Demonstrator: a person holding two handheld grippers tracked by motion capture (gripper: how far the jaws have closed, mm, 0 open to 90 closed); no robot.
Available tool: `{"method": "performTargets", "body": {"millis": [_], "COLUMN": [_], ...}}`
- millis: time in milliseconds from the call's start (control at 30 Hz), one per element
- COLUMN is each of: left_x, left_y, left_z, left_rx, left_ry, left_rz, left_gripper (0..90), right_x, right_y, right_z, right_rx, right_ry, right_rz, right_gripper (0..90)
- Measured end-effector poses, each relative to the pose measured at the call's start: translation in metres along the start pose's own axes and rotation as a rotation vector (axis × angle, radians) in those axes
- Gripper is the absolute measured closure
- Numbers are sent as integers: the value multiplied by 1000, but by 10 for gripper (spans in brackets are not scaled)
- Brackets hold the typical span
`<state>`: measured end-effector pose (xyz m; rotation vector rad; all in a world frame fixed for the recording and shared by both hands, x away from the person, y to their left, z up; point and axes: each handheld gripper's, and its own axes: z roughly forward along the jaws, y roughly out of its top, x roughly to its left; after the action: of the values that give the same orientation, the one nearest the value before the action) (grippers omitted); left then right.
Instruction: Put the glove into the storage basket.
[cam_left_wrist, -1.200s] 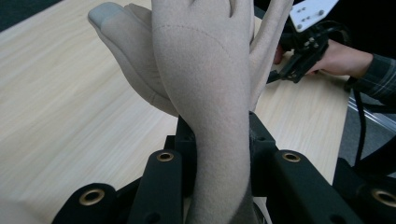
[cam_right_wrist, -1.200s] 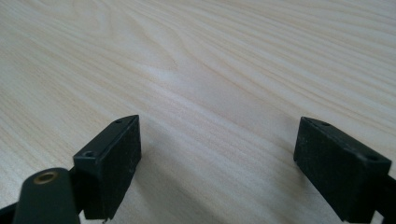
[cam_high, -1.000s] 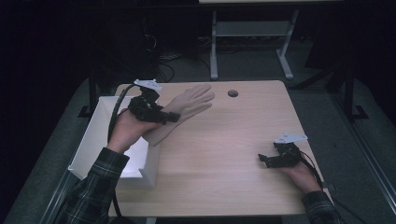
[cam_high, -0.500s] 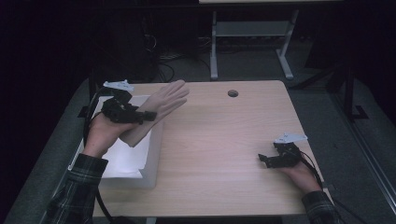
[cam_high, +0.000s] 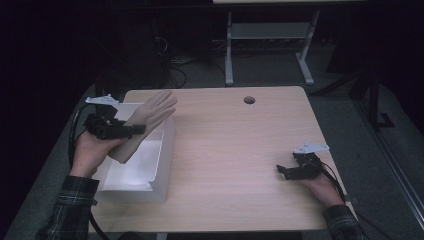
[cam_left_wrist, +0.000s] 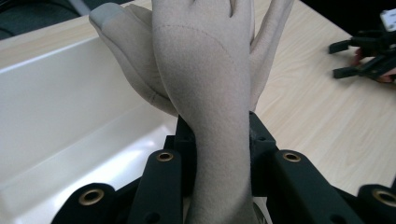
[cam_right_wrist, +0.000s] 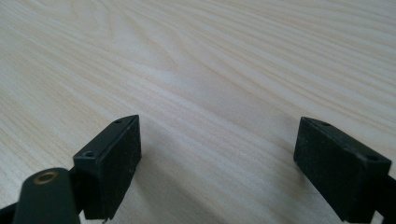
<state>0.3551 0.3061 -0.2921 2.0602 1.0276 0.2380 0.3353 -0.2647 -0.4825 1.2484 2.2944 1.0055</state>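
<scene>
Left tongs (cam_high: 134, 130) pinch the beige glove (cam_high: 150, 117) at its cuff; the glove sticks out over the white bin (cam_high: 160, 165) at the worktop's (cam_high: 240, 150) left edge. Step in hand: carrying the glove to the bin. Right tongs (cam_high: 281, 170) rest spread and empty on the worktop. Next: lower the glove into the bin, then spread the left tongs.

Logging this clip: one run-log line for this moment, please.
left tool: shut on beige fabric glove | glove: above white open box | right tool: open, empty, at wooden table
</scene>
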Motion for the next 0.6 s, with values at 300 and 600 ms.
{"method": "performTargets", "body": {"millis": [300,600], "left_x": [20,30], "left_y": [-29,-54], "left_z": [2,21], "left_rx": [32,57], "left_ry": [69,123], "left_rz": [-46,-81], "left_gripper": [715,714], "right_x": [0,0], "right_y": [0,0], "right_z": [0,0], "right_rx": [0,0], "right_ry": [0,0], "right_rz": [0,-1], "right_gripper": [146,146]}}
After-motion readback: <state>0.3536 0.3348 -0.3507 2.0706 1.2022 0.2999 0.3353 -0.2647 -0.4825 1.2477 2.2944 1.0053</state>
